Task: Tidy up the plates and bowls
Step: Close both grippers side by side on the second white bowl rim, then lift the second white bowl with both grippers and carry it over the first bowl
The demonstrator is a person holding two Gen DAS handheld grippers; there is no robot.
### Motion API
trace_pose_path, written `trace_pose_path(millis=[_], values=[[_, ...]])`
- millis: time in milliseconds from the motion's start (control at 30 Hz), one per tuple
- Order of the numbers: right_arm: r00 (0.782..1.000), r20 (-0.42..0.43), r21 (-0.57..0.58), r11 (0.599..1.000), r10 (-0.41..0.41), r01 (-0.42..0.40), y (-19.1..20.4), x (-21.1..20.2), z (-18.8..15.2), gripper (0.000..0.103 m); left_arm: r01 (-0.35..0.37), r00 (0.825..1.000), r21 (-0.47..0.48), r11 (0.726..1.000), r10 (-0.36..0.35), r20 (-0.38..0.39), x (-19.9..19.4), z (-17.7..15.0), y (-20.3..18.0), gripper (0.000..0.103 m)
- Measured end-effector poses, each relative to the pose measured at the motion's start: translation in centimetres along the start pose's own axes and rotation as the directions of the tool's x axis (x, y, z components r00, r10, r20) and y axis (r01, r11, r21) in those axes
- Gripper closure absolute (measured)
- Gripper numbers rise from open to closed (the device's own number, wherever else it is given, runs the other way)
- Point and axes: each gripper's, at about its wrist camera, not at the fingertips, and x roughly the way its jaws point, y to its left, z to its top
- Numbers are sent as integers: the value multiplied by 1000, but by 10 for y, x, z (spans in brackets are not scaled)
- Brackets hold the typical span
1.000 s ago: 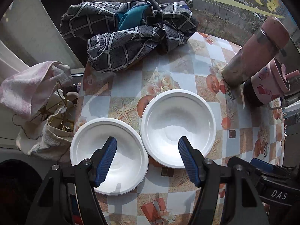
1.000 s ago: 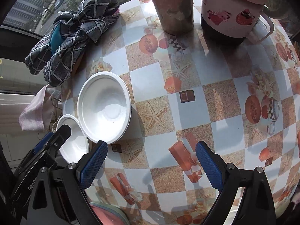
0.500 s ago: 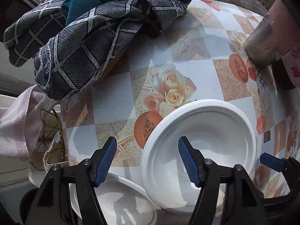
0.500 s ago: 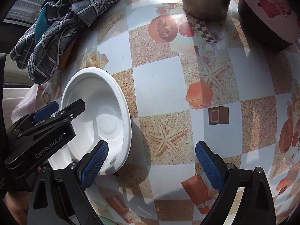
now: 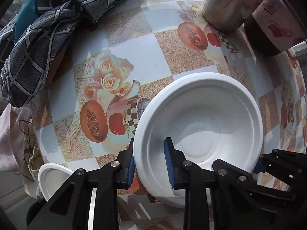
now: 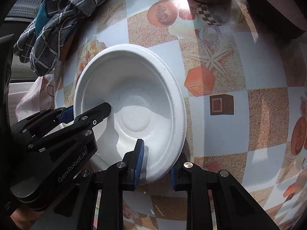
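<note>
A white bowl (image 5: 201, 118) sits on the patterned tablecloth; it also shows in the right wrist view (image 6: 134, 99). My left gripper (image 5: 150, 164) is shut on the bowl's near left rim, one finger inside and one outside. My right gripper (image 6: 156, 164) is shut on the bowl's near right rim in the same way. The left gripper also shows in the right wrist view (image 6: 86, 113), and the right one at the lower right of the left wrist view (image 5: 268, 159). A second white bowl (image 5: 51, 180) lies at the table's near left edge.
A dark checked cloth (image 5: 42, 28) is heaped at the far left. A metal tumbler (image 5: 226, 5) and a pink mug (image 5: 276, 25) stand at the far right. A pink towel and a bag (image 5: 13, 134) hang off the table's left edge.
Both grippers moved in toward the larger bowl and closed on its near rim, one from each side. One second ago both were open above the table.
</note>
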Motion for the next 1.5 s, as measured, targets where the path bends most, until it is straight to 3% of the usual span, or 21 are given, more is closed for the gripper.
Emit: trace_pose_path(millis=[233,367,500,700,933,1100,1200,1300,1500], values=[[1000,-19,82,997,-4,6,-42,-9,-36,78,26,999,41,999,-27,21,-2,-34,-43,73],[1000,-31,98,995,-6,8,-51,-12,-55,78,52,999,19,998,-53,8,-3,-60,-53,73],[998,-46,120,992,37,-32,-52,-19,-81,78,87,996,-28,996,-88,-17,2,-96,-55,73],[998,-58,95,995,12,-7,-46,-24,-103,77,109,993,-82,991,-111,-27,1,-143,-53,73],[999,-35,76,997,15,-12,-36,-44,-133,77,132,991,-113,985,-131,18,-27,-186,-53,73],[1000,-15,83,996,18,-16,-18,-52,-152,77,139,989,-104,985,-133,66,-61,-203,-69,73],[1000,-2,101,995,22,-22,-25,-65,-168,77,141,987,-75,987,-134,91,-84,-184,-70,73],[1000,11,122,992,20,-21,-43,-82,-189,77,153,983,-43,987,-148,110,-98,-188,-79,73],[999,45,220,975,-6,-4,-77,-105,-233,75,171,979,81,982,-179,102,-101,-203,-140,72]])
